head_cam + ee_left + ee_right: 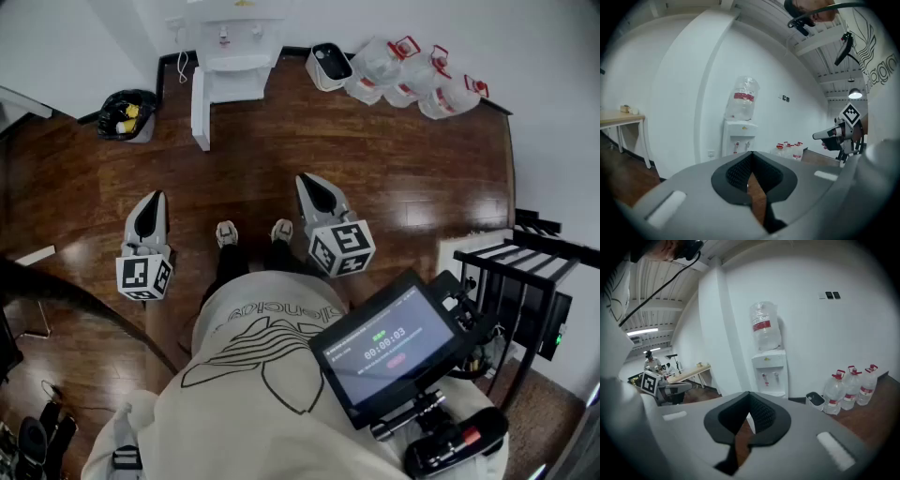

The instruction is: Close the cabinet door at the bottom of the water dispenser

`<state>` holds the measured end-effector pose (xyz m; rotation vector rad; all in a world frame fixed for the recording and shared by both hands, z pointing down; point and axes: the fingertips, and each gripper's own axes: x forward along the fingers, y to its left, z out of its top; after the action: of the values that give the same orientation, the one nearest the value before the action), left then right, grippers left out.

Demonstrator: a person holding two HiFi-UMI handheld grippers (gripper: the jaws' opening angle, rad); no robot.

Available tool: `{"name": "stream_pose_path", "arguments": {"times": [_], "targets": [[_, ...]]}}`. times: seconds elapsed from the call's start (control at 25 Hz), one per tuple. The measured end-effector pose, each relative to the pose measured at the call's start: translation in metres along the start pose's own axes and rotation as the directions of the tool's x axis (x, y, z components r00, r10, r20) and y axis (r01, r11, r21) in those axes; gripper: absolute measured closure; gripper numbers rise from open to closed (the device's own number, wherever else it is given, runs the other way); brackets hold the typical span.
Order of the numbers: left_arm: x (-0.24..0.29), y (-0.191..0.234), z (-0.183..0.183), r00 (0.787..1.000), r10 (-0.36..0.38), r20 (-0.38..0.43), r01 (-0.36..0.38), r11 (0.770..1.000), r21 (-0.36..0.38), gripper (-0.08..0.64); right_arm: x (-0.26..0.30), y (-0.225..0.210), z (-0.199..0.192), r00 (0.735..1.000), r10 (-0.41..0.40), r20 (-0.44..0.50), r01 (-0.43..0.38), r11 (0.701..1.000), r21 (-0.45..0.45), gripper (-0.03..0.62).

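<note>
"Cabinet door point(200, 112): where does it stand?" asks the first inspector.

"At the foot of the water dispenser point(234, 56), which is against the far wall. The door is swung out from the cabinet's left edge, as the head view has it. It stands edge-on over the wooden floor point(375, 169), pointing toward the person. Not closed."

"Left gripper point(155, 202)?"

"Jaws together, nothing between them; the left gripper view confirms it. It is held over the floor left of the person's shoes point(227, 232), well apart from the door."

"Right gripper point(307, 186)?"

"Likewise closed and empty. It is right of the shoes, aimed toward the dispenser, touching nothing."

"Surroundings?"

"A large bottle point(764, 326) sits atop the dispenser. A white bin point(330, 66) and a cluster of water jugs point(422, 82) stand on the floor to its right, a black bin point(127, 114) to its left."
</note>
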<state>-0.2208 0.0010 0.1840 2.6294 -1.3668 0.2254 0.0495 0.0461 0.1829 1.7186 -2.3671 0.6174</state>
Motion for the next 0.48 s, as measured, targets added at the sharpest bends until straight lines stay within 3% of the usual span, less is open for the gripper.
{"name": "stream_pose_path", "arguments": {"times": [0.24,0.48], "targets": [[0.019,-0.008,0.004,0.997,-0.071,-0.033,0.069,0.996,-0.057,0.540,-0.020,-0.016,-0.009,0.989,-0.117,-0.094,0.117,0.993,-0.002,0.589],[0.059,0.015,-0.036,0.994,-0.114,-0.005,0.113,0.992,-0.055,0.540,0.019,-0.040,-0.044,0.986,-0.153,-0.066,0.152,0.988,-0.025,0.589]]}}
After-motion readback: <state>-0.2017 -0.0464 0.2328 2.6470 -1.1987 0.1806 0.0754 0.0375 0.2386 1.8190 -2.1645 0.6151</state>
